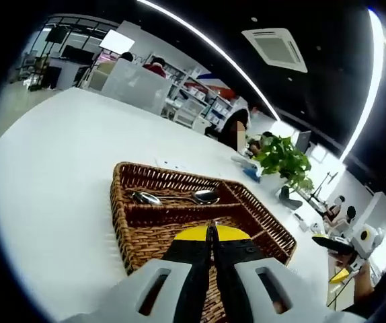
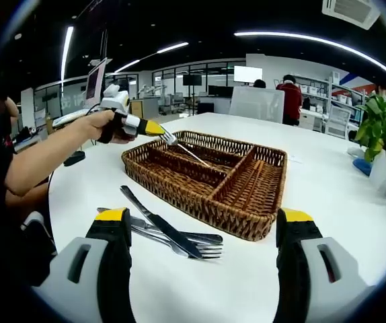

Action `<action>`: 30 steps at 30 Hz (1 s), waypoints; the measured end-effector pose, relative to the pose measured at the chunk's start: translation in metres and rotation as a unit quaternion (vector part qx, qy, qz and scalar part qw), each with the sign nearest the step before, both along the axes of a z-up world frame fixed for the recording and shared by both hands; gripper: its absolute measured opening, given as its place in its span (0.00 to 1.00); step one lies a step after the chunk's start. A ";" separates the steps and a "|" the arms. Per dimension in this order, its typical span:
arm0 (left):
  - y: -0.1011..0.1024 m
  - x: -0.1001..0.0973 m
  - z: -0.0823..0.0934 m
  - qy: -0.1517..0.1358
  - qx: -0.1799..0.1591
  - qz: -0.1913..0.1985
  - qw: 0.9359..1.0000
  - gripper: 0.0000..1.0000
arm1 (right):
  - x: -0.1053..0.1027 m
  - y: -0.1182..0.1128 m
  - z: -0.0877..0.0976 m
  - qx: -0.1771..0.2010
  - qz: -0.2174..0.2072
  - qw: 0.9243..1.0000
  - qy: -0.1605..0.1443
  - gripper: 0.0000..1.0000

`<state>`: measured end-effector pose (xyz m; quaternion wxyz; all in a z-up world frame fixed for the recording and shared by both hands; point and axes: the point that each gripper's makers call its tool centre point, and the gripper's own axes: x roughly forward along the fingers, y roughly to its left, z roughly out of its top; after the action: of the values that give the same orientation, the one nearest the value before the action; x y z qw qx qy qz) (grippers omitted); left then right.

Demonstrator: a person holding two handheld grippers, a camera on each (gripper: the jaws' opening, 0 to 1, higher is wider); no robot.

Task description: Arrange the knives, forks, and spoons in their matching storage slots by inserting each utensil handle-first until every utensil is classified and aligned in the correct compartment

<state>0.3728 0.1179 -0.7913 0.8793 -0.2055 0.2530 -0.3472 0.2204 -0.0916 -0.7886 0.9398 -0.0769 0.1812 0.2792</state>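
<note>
Gripping a utensil (image 2: 191, 154) over the basket (image 2: 247, 222), left hand-held gripper (image 2: 168, 137); right hand-held gripper (image 2: 206, 232) spread.

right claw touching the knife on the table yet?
Apart. The right gripper view shows the open right claw with bare table between its tips and the knife.

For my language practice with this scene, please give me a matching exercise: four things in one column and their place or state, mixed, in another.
Things:
1. spoons
2. knife
3. left gripper
4. right gripper

Place or state:
A. lying on the table, in front of the basket
B. open
C. inside a basket compartment
D. shut on a utensil

Pairs: 1-C, 2-A, 3-D, 4-B
</note>
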 end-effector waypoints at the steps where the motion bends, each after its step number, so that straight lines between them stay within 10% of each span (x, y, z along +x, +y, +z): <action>1: 0.002 0.001 -0.004 0.004 0.013 0.004 1.000 0.00 | 0.000 0.000 0.000 0.000 0.000 1.000 0.000 0.91; 9: 0.005 0.003 -0.015 0.023 0.070 0.007 0.997 0.01 | -0.001 0.000 -0.002 -0.002 -0.001 1.000 0.001 0.91; 12: 0.012 0.002 -0.029 0.035 0.145 0.005 0.989 0.03 | -0.002 0.000 -0.003 -0.003 0.000 1.000 0.002 0.91; 19: 0.013 0.004 -0.036 0.034 0.206 -0.002 0.978 0.08 | -0.003 -0.001 -0.005 -0.007 0.002 1.000 0.006 0.91; 30: 0.020 0.005 -0.039 0.023 0.248 -0.004 0.968 0.11 | -0.004 -0.001 -0.006 -0.008 0.004 1.000 0.007 0.91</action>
<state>0.3779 0.1378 -0.8298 0.8951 0.0124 0.3527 -0.2726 0.2165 -0.0930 -0.7946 0.9369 -0.0831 0.1896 0.2818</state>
